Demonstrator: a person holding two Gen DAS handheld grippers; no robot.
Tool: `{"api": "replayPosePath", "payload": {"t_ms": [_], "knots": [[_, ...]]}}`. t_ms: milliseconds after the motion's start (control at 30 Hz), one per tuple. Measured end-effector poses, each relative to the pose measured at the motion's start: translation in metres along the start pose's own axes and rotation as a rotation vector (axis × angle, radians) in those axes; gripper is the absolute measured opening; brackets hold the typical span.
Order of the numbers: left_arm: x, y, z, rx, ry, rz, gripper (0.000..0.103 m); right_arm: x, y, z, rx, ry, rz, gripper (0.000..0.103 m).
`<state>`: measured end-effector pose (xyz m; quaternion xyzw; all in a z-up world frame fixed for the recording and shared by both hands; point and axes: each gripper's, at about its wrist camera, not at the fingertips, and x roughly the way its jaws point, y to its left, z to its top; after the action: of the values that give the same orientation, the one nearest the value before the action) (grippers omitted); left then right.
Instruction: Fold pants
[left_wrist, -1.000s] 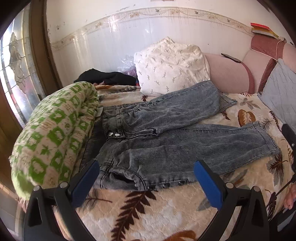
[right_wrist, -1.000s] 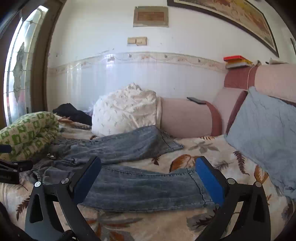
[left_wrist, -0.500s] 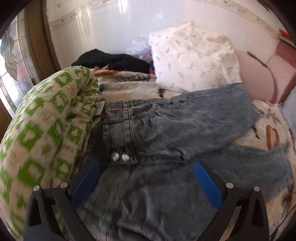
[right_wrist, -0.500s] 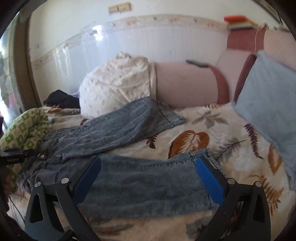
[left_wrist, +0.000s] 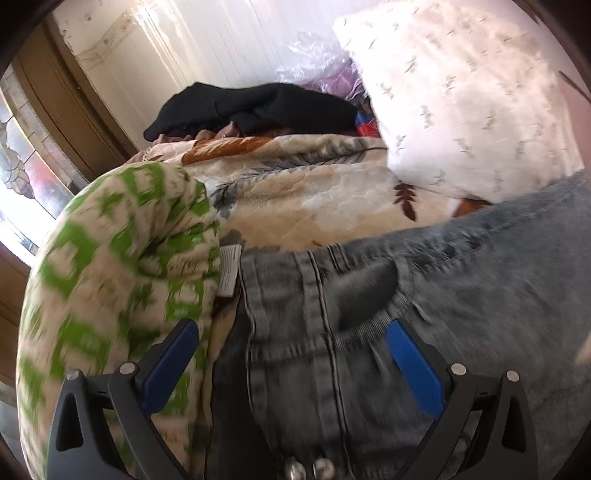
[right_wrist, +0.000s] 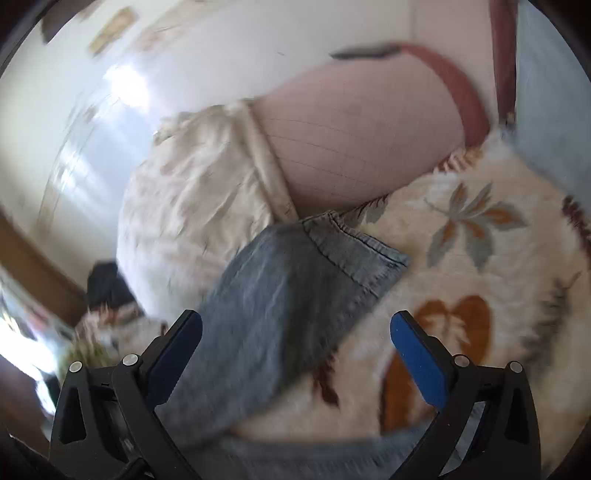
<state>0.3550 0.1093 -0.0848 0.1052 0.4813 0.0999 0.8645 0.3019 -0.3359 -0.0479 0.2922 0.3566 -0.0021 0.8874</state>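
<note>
Faded grey-blue jeans (left_wrist: 369, 325) lie spread on a leaf-patterned bed cover (left_wrist: 314, 192). In the left wrist view the waistband and a pocket fill the lower half, and two metal buttons show at the bottom edge. My left gripper (left_wrist: 291, 339) hangs open just above the waistband, nothing between its blue pads. In the right wrist view the far trouser leg (right_wrist: 280, 295) runs up to its hemmed cuff beside the pillows. My right gripper (right_wrist: 295, 332) is open over that leg, close behind the cuff. Both views are blurred by motion.
A rolled green-and-white quilt (left_wrist: 110, 280) presses against the waistband on the left. A white patterned pillow (left_wrist: 461, 103) and a pink bolster (right_wrist: 362, 133) lie behind the jeans. Black clothing (left_wrist: 251, 107) sits near the wall, and a grey-blue cushion (right_wrist: 550, 92) at far right.
Both grippers have pushed forward and down toward the jeans: the left onto the waistband by the quilt, the right from the near leg toward the far leg's cuff. Both stay open.
</note>
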Motion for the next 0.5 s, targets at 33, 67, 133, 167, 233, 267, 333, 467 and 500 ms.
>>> {"api": "replayPosePath", "payload": {"t_ms": [33, 67, 133, 167, 233, 267, 333, 467, 500], "knots": [[0.006, 0.0, 0.005, -0.003, 0.006, -0.003, 0.103, 0.011, -0.002, 0.008, 0.029, 0.015, 0.018, 0.103], [0.011, -0.001, 0.01, -0.004, 0.011, -0.007, 0.103, 0.025, -0.004, 0.017, 0.066, 0.031, 0.027, 0.103], [0.019, -0.003, 0.018, -0.003, 0.014, -0.019, 0.103, 0.047, -0.005, 0.029, 0.108, 0.06, 0.031, 0.103], [0.022, -0.005, 0.021, 0.002, 0.015, -0.028, 0.103, 0.061, -0.004, 0.034, 0.13, 0.082, 0.037, 0.102], [0.029, -0.01, 0.026, 0.017, 0.017, -0.035, 0.103, 0.079, -0.003, 0.042, 0.162, 0.103, 0.045, 0.1], [0.032, -0.012, 0.028, 0.022, 0.019, -0.038, 0.103, 0.088, 0.0, 0.046, 0.168, 0.118, 0.041, 0.099], [0.039, -0.013, 0.031, 0.02, 0.028, -0.045, 0.103, 0.103, 0.002, 0.054, 0.181, 0.152, 0.016, 0.096], [0.051, -0.014, 0.035, 0.015, 0.036, -0.049, 0.103, 0.127, 0.002, 0.065, 0.218, 0.183, -0.028, 0.089], [0.054, -0.013, 0.036, 0.015, 0.04, -0.044, 0.103, 0.132, 0.002, 0.067, 0.224, 0.192, -0.038, 0.084]]}}
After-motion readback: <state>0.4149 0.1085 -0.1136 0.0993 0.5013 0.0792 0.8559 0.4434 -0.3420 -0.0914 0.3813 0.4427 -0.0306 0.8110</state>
